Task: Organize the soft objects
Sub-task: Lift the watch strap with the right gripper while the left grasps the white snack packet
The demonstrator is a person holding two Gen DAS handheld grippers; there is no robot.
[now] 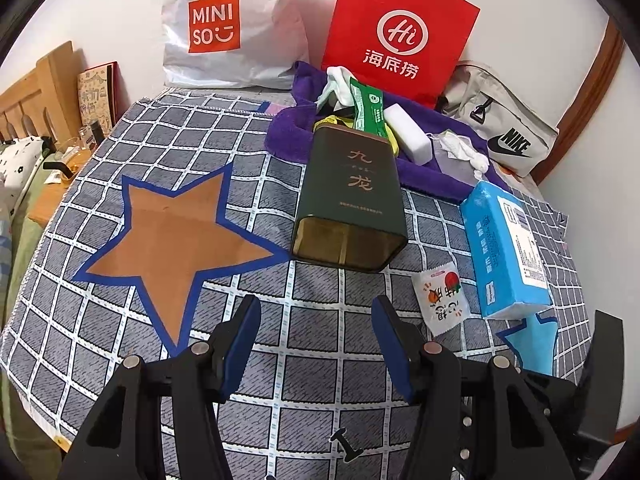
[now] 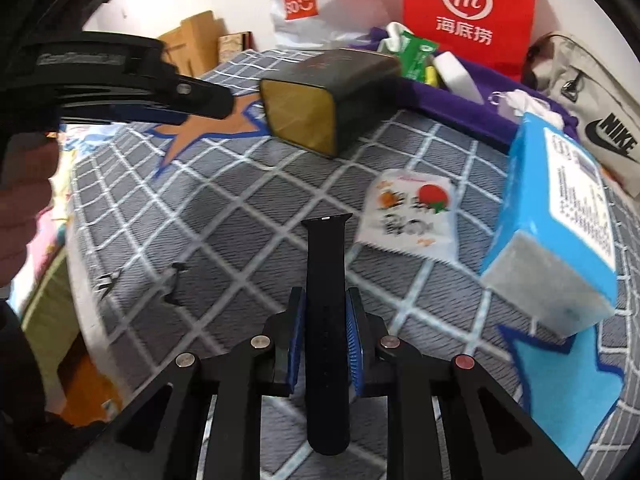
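A white plastic shopping bag with an orange logo (image 1: 236,28) leans against the wall at the upper left of the left wrist view, and a red paper bag with white lettering (image 1: 400,32) stands to its right. At the far right lies a beige fabric bag with a black logo (image 1: 504,128). At the left edge, a wooden headboard (image 1: 36,92) backs a propped illustrated book (image 1: 98,94).

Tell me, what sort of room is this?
Probably a bedroom at home: a wooden headboard beside patterned bedding, shopping bags against the wall, and a checked cloth spread on a table.
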